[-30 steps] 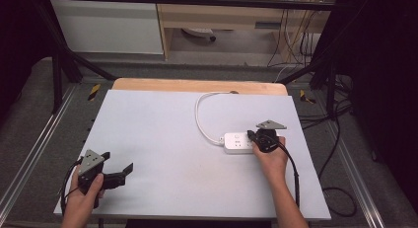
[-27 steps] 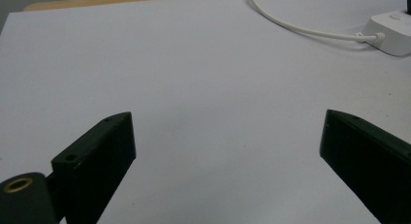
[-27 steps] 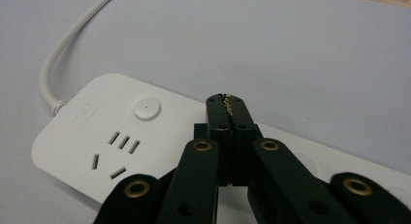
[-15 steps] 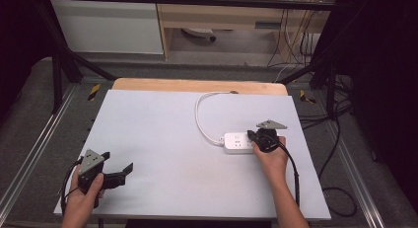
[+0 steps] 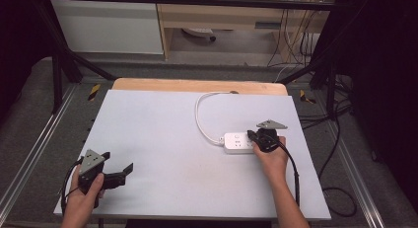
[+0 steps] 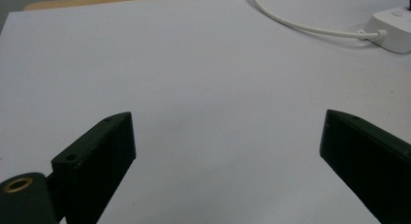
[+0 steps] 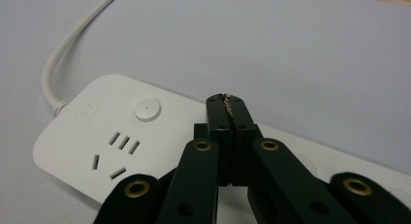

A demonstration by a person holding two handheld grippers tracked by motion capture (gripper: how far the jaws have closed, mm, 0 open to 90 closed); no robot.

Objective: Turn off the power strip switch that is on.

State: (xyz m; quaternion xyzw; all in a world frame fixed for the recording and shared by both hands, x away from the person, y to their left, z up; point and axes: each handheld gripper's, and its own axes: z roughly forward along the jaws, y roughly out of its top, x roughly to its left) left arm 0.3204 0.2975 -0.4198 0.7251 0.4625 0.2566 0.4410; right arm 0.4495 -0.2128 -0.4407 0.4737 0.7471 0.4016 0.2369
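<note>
Power strip (image 5: pixel 239 143), white, lies at about four o'clock from the middle of the pale surface (image 5: pixel 162 134), its cord (image 5: pixel 201 114) looping away toward twelve o'clock. The right tool (image 5: pixel 255 139) sits over the strip's three o'clock end with its jaws clenched together; in the right gripper view their tips (image 7: pixel 228 110) hover just above the casing, between the round switch (image 7: pixel 147 109) and the next socket. My guess is a press or prod on the strip is in hand; next comes lowering the tips squarely onto the target. The left tool (image 5: pixel 125 171) rests released at eight o'clock, jaws wide, gripping nothing.
</note>
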